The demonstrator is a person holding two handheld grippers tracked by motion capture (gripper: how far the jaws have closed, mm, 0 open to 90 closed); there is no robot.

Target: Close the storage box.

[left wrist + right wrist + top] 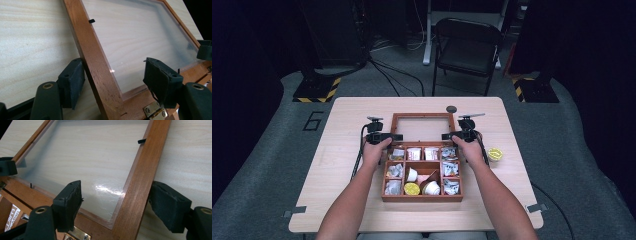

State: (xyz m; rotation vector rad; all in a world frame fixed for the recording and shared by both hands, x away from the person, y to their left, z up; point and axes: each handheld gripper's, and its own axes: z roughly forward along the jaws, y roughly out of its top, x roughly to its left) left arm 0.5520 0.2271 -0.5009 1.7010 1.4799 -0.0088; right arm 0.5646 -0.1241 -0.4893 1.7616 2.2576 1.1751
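Note:
A wooden compartment box (pixel 422 198) stands in the middle of the table with its glass-paned lid (pixel 422 116) swung back behind it. My left gripper (pixel 393 136) is at the lid's left side rail (pixel 92 55). It straddles that rail (pixel 116 75): one pad touches the outer edge and the other hovers over the glass (pixel 140 32), so it is open. My right gripper (pixel 448 135) straddles the right side rail (pixel 142 170) the same way (pixel 117 197), open, with a gap on the glass side. Brass hinges (pixel 152 111) show at the lid's base.
The box's compartments hold several small creamer cups and packets (pixel 422 154). A yellow-lidded cup (pixel 495 154) sits on the table right of the box, and a small black disc (pixel 451 109) lies behind the lid. A folding chair (pixel 467 47) stands beyond the table.

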